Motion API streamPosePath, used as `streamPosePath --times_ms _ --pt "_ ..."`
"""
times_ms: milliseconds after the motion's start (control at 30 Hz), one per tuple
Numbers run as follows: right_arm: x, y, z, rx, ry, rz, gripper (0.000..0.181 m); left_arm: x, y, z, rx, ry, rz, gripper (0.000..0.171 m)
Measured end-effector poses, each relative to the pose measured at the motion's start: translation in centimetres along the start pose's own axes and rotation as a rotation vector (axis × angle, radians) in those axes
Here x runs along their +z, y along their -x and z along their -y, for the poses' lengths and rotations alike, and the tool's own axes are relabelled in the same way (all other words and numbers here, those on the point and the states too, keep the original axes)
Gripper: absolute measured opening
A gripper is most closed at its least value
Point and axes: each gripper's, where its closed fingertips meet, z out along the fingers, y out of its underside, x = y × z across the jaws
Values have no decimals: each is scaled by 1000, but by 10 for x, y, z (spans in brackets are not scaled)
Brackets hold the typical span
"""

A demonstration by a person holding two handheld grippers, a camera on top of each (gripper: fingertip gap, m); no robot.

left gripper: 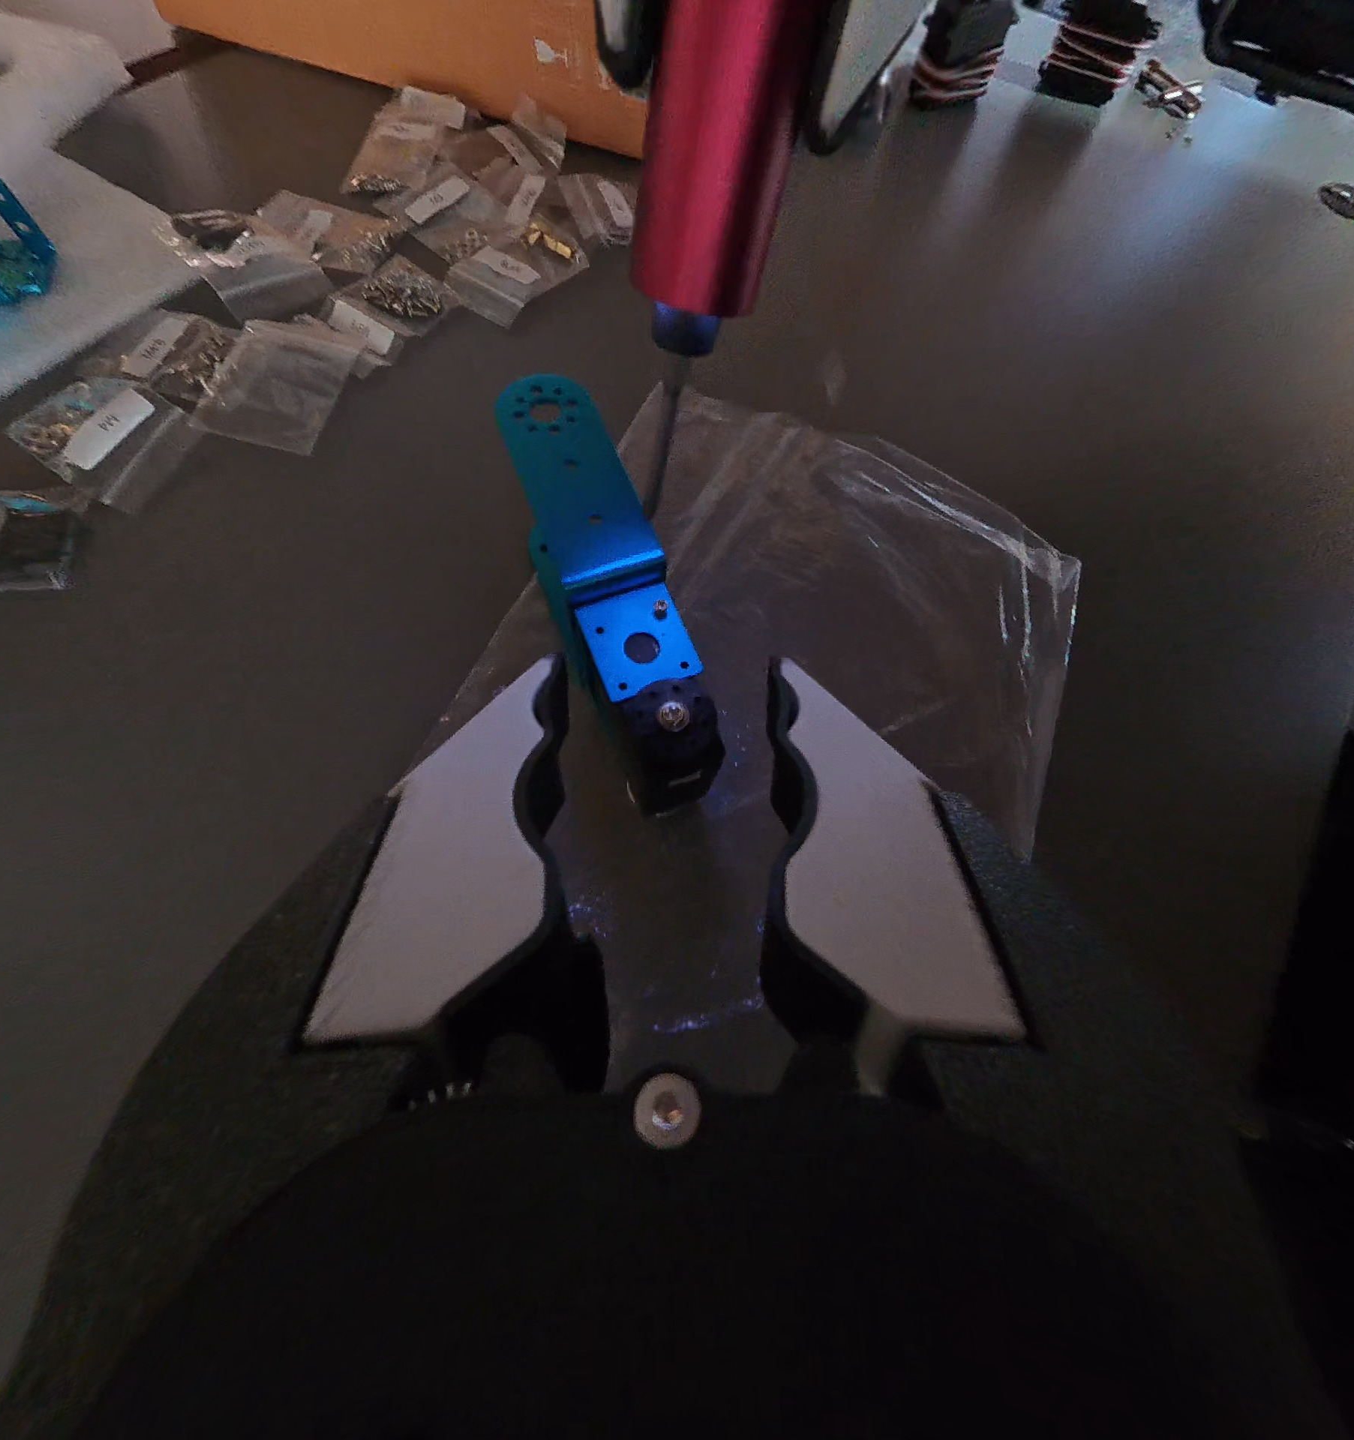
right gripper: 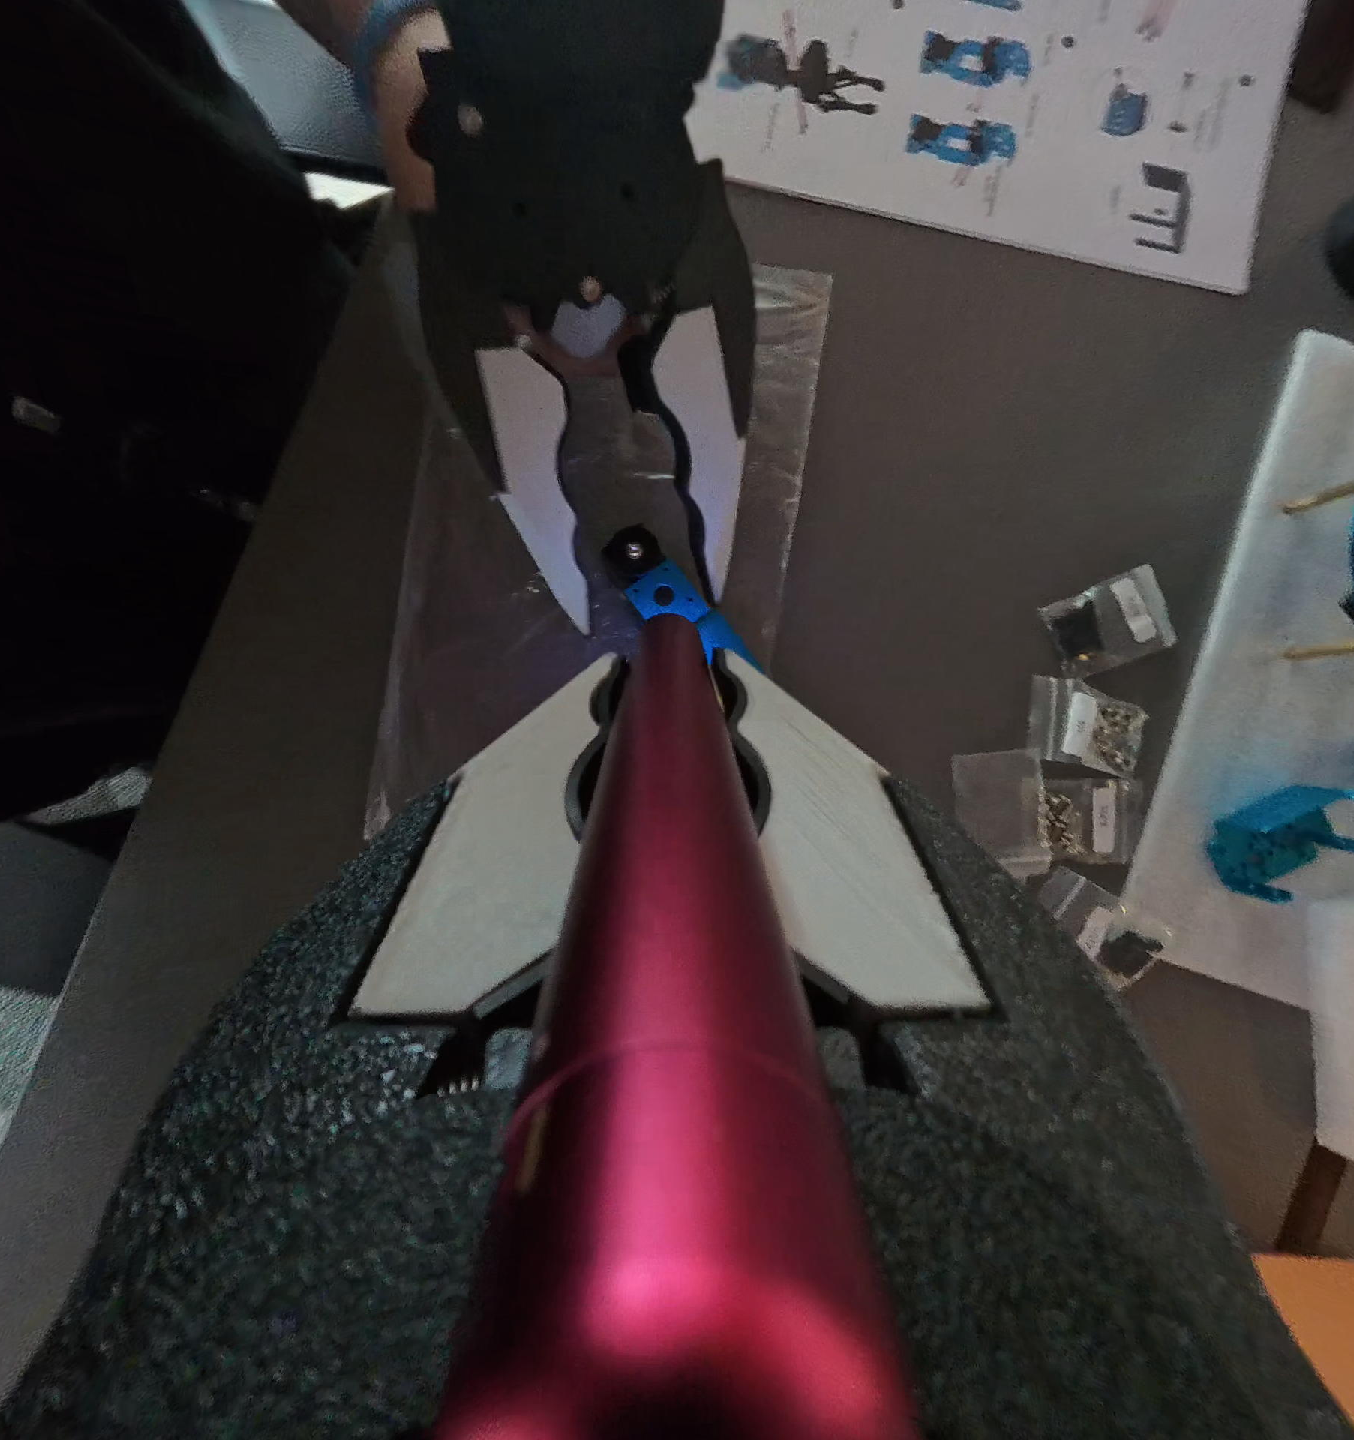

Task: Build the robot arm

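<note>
A blue metal bracket [left gripper: 580, 499] screwed to a black servo [left gripper: 677, 740] lies on a clear plastic bag [left gripper: 853, 561] on the grey table. My left gripper [left gripper: 666, 670] is open, with one jaw on each side of the servo; the left finger [left gripper: 541, 701] is close against the bracket. My right gripper [right gripper: 670, 662] is shut on a red screwdriver [right gripper: 658, 935]. The screwdriver [left gripper: 705, 156] comes down from above, and its thin shaft [left gripper: 662, 444] reaches the bracket's far right edge. The bracket [right gripper: 662, 596] and my left gripper [right gripper: 642, 615] also show in the right wrist view.
Several small bags of screws [left gripper: 393, 257] lie at the left beside a cardboard box [left gripper: 424, 47]. White foam [right gripper: 1242, 701] carries other blue brackets [right gripper: 1274, 849]. Servos with wound wires [left gripper: 962, 62] stand at the back. An instruction sheet [right gripper: 1009, 117] and a black box [left gripper: 1328, 935] are nearby. One gripper's finger ends stand about 10 cm off the other's.
</note>
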Motion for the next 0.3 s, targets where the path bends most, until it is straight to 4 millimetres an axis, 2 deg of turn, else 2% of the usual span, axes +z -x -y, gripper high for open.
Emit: streamPosePath --times_ms 67,133,300 --pt "2 4 2 -44 32 41 24 5 2 1 7 -4 39 43" --pt "6 2 2 -77 79 42 23 6 8 2 23 -10 92 27" --pt "13 -1 1 -103 118 63 23 7 8 2 13 -12 105 24"
